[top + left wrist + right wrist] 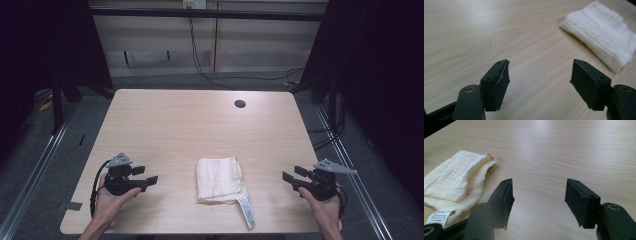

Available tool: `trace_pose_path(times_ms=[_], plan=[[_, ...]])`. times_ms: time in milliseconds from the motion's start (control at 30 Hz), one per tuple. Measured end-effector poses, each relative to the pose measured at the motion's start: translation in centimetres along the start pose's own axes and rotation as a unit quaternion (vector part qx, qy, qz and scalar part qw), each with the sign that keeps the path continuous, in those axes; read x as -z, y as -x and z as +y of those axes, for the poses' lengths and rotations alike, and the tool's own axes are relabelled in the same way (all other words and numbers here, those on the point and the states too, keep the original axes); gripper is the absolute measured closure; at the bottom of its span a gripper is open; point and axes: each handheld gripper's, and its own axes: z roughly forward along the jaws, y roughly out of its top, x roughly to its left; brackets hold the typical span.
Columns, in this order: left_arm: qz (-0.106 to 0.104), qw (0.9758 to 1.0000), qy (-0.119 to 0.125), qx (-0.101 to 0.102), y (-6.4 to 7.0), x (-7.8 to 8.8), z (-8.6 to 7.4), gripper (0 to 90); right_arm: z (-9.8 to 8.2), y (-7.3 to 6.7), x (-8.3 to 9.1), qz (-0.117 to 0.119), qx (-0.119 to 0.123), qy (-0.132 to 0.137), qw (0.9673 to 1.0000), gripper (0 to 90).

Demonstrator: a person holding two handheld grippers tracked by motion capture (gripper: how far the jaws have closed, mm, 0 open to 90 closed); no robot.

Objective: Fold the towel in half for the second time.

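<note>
A folded cream-white cloth [219,179] lies flat near the table's front edge, its white care label [246,211] trailing toward the front. My left gripper [145,176] rests low over the table to the cloth's left, jaws open and empty. In the left gripper view the cloth [602,32] sits at the upper right, clear of the open gripper [540,82]. My right gripper [294,174] hovers to the cloth's right, also open with nothing between its jaws. In the right gripper view the cloth [454,180] and label [439,217] lie left of the open gripper [539,200].
The light wooden table [200,125] has a round cable hole [240,104] at its back right. Dark curtains flank both sides, and cables run across the floor behind the table. Metal rails run along the floor on either side.
</note>
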Motion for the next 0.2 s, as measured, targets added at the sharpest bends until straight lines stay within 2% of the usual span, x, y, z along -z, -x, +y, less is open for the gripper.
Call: trace_pose_path(times_ms=[33,200], plan=[[0.006,1.0,0.0,-0.004,-0.05,0.06,-0.07,29.3,-0.23,0.18,-0.05,-0.003,-0.002,-0.001,1.0,38.3],[-0.003,0.9999,0.011,-0.007,-0.24,0.64,-0.46,27.0,-1.22,0.22,-0.64,-0.007,0.026,-0.033,0.9991,36.2]])
